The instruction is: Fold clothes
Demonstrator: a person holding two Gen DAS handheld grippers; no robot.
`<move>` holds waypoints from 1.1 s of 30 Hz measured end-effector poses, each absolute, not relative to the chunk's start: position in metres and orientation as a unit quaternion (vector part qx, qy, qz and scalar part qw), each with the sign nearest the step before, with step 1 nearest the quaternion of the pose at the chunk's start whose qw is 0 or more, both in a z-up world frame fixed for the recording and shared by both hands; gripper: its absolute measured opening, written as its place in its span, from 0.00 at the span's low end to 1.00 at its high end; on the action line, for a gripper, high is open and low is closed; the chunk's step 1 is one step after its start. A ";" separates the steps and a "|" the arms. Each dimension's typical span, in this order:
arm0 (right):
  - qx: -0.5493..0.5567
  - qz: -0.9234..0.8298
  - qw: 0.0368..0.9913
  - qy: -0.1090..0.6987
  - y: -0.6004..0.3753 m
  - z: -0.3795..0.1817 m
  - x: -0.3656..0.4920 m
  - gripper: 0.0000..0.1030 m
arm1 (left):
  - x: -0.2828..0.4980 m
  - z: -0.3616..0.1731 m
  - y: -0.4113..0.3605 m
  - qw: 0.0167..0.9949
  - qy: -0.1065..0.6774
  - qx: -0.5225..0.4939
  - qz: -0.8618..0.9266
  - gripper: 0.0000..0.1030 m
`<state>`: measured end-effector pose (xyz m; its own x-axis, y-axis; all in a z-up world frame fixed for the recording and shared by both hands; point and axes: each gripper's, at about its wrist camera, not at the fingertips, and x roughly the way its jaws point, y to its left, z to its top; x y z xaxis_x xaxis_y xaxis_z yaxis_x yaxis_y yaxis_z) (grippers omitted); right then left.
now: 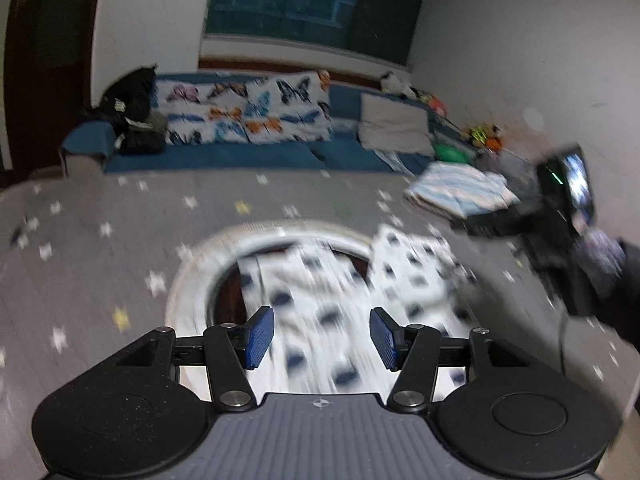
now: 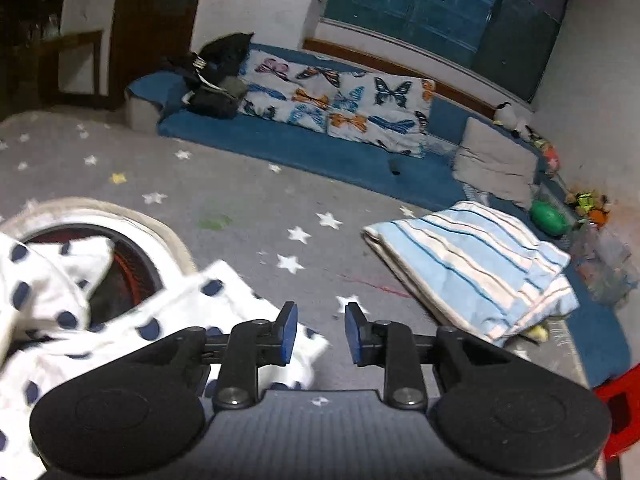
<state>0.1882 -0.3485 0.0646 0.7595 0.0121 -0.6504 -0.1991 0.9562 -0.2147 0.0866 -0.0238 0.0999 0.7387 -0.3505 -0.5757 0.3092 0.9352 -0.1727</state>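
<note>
A white garment with dark blue dots (image 1: 320, 304) hangs out of a round white basket (image 1: 192, 264) onto the grey star-patterned mat (image 1: 100, 248). My left gripper (image 1: 322, 336) is open and empty just above the garment; the view is blurred. My right gripper (image 2: 320, 332) is open and empty, its left finger over the garment's edge (image 2: 224, 300). The basket (image 2: 132, 220) shows at the left of the right wrist view. The right gripper also shows in the left wrist view (image 1: 560, 208), at the right.
A folded blue-and-white striped cloth (image 2: 472, 268) lies on the mat at the right. A blue couch (image 2: 320, 152) with a butterfly blanket (image 2: 340, 104), a black bag (image 2: 216, 80) and a grey pillow (image 2: 496, 164) runs along the far wall. A red stool (image 2: 620, 412) stands at right.
</note>
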 end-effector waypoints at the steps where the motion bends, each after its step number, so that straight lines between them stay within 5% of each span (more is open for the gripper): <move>1: -0.129 0.074 0.926 0.347 -0.348 0.064 0.188 0.25 | 0.099 0.102 -0.025 0.934 0.312 -0.031 -0.171 0.55; 6: -0.114 0.131 0.913 0.369 -0.335 0.050 0.184 0.31 | 0.160 0.097 -0.025 0.932 0.333 -0.042 -0.138 0.52; 14: -0.110 0.155 0.901 0.390 -0.326 0.027 0.186 0.33 | 0.234 0.060 -0.020 0.910 0.394 -0.074 -0.103 0.29; 24: -0.100 0.172 0.897 0.395 -0.330 0.015 0.188 0.42 | 0.209 0.027 -0.057 0.896 0.418 -0.005 -0.149 0.39; 33: -0.096 0.179 0.897 0.392 -0.332 0.015 0.187 0.44 | 0.223 0.033 -0.037 0.896 0.422 -0.062 -0.122 0.44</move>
